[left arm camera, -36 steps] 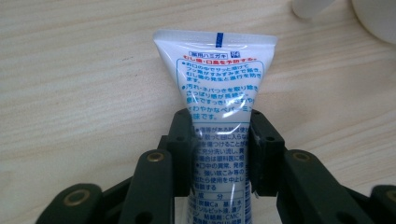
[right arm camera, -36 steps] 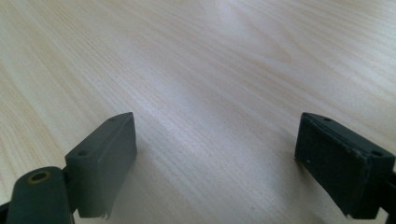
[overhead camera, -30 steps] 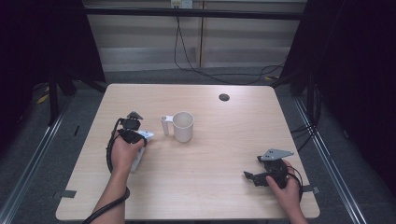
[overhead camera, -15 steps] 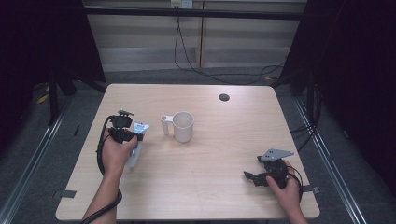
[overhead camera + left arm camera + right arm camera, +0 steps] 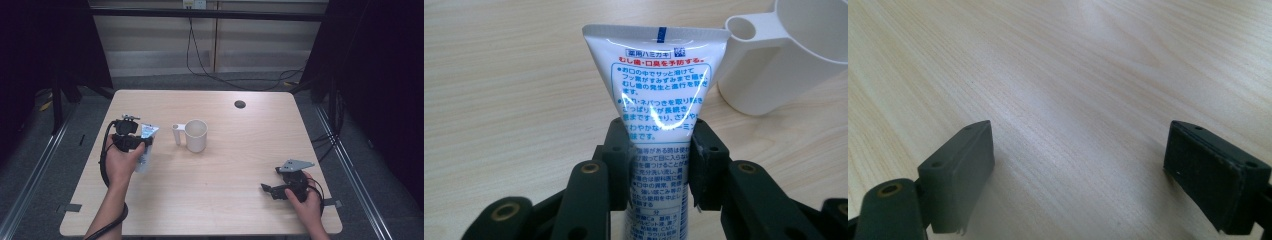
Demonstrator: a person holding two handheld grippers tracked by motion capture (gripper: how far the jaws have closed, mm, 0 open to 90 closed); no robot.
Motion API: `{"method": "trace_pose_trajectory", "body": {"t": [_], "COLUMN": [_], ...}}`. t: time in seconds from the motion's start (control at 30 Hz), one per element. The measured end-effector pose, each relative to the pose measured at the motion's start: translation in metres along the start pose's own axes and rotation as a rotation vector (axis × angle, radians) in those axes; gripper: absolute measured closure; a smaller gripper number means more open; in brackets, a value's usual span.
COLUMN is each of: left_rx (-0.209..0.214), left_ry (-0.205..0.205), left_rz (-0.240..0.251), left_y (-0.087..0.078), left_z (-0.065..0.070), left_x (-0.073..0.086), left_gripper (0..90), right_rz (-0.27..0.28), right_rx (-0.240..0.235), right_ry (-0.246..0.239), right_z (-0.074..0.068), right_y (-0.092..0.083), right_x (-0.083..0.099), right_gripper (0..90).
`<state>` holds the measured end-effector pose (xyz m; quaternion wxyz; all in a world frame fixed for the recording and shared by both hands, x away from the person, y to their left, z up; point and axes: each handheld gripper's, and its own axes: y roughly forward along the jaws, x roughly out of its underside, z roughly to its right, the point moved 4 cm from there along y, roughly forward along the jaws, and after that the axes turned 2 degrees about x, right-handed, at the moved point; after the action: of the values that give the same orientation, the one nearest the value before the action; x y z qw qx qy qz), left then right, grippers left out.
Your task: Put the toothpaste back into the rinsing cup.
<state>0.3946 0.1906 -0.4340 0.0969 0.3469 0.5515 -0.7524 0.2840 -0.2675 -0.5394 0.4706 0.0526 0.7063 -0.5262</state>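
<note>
Tube: glossy white, with a short dark blue stripe at its flat crimped end, a line of red print beneath it, and blocks of blue print framed by a thin blue outline. Cup: plain cream-white inside and out, its handle the same colour; surface: pale wood with fine straight grain and one small dark round disc near the far edge. Left claw and right claw: matt black, with brass-coloured rivets at the joints.

A pale wooden table stands on grey floor, with perhaps dark curtains around.
</note>
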Motion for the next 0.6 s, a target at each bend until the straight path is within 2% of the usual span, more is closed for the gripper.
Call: {"method": "trace_pose_trajectory", "body": {"t": [0.3,0.37,0.6], "left_rx": [0.045,0.044,0.07], "left_ry": [0.003,0.021,0.02], "left_rz": [0.026,0.04,0.125], "left_y": [-0.01,-0.014,-0.023], "left_z": [0.008,0.011,0.019], "left_x": [-0.01,-0.013,-0.022], "left_gripper": [66.6,66.6,67.1], "right_rz": [0.0,0.0,0.0], "right_rx": [0.0,0.0,0.0], "right_ry": [0.0,0.001,0.001], "right_z": [0.0,0.0,0.0], "right_y": [0.0,0.0,0.0], "right_x": [0.0,0.0,0.0], "right_gripper": [12.2,12.2,12.2]}}
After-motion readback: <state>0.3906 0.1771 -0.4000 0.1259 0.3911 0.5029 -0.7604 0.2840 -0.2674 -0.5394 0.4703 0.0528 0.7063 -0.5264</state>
